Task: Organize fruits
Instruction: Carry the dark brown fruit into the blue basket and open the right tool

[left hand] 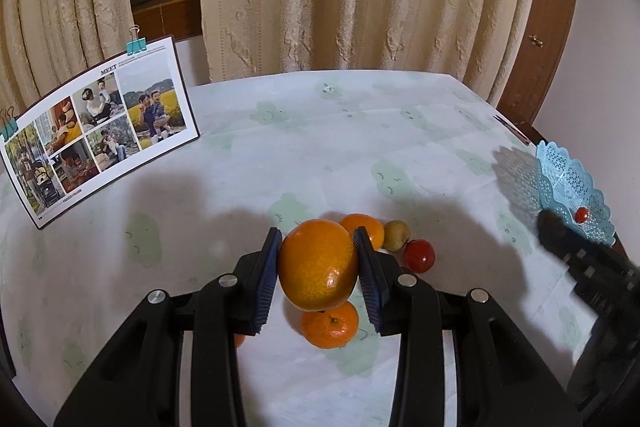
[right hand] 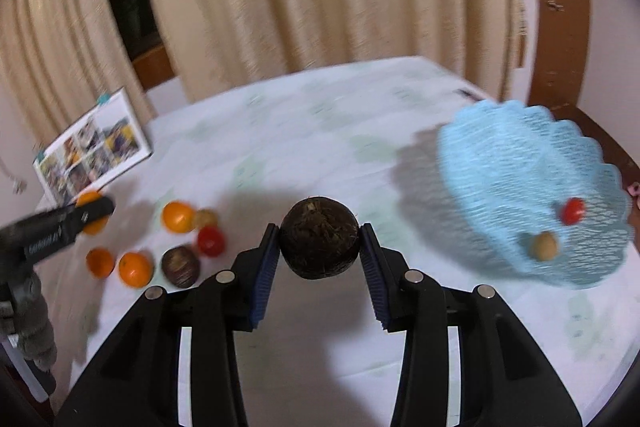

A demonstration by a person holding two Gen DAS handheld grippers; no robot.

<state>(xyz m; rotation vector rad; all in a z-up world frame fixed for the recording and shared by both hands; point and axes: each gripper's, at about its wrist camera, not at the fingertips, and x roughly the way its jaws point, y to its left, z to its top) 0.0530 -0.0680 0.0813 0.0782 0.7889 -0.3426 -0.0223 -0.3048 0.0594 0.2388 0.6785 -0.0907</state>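
My left gripper [left hand: 318,233] is shut on a large orange [left hand: 318,265] and holds it above the table. Below it lie a smaller orange [left hand: 330,325], another orange [left hand: 366,227], a tan longan [left hand: 397,235] and a red tomato [left hand: 419,255]. My right gripper [right hand: 320,229] is shut on a dark brown round fruit [right hand: 319,239], held above the table left of the blue lace basket [right hand: 500,163]. The basket holds a red tomato [right hand: 573,211] and a tan fruit [right hand: 545,246]. The basket also shows in the left wrist view [left hand: 568,179].
A photo calendar [left hand: 100,123] stands at the table's back left. In the right wrist view more fruit lies at left: oranges [right hand: 136,269], a dark fruit [right hand: 181,265], a tomato [right hand: 210,241]. The left gripper [right hand: 64,227] reaches in there. Curtains hang behind the table.
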